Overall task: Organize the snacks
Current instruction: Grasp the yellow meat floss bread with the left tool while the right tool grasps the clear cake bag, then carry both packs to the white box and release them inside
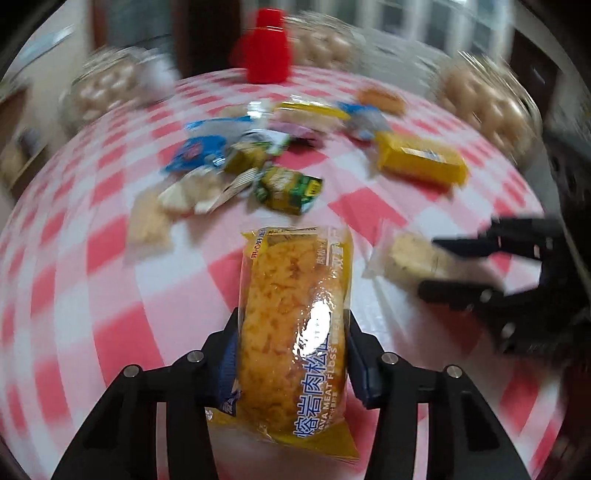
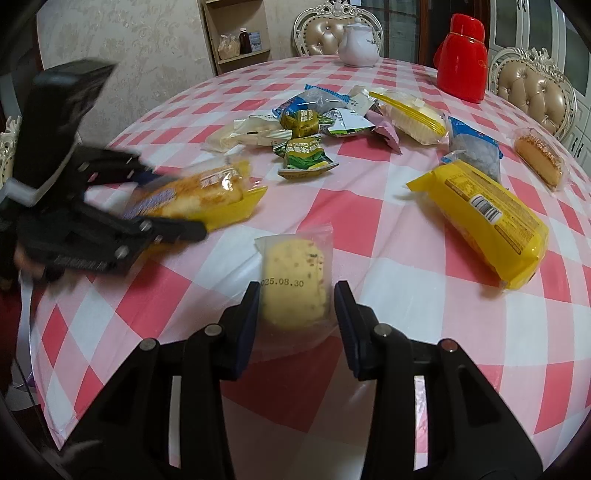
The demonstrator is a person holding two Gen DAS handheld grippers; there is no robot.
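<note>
A dining room with a checked round table

A red-and-white checked cloth (image 2: 369, 229) covers the table. Cream carved chairs with tufted beige backs (image 2: 532, 92) stand at its far edge. A pale patterned wall (image 2: 147, 40) holds a wooden shelf unit (image 2: 236, 33) with jars. A white teapot (image 2: 358, 44) and a red flask (image 2: 461, 59) sit near the far edge.

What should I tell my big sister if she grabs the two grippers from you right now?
Left gripper: shut on the meat floss bread, carrying it above the table.
Right gripper: open, fingers either side of the clear-wrapped biscuit, not yet squeezed.
Still loose on the table: the yellow pack, the green garlic snacks, blue packets and small cakes in the middle pile.
Done: one bread picked up. Left: nearly everything else.
</note>
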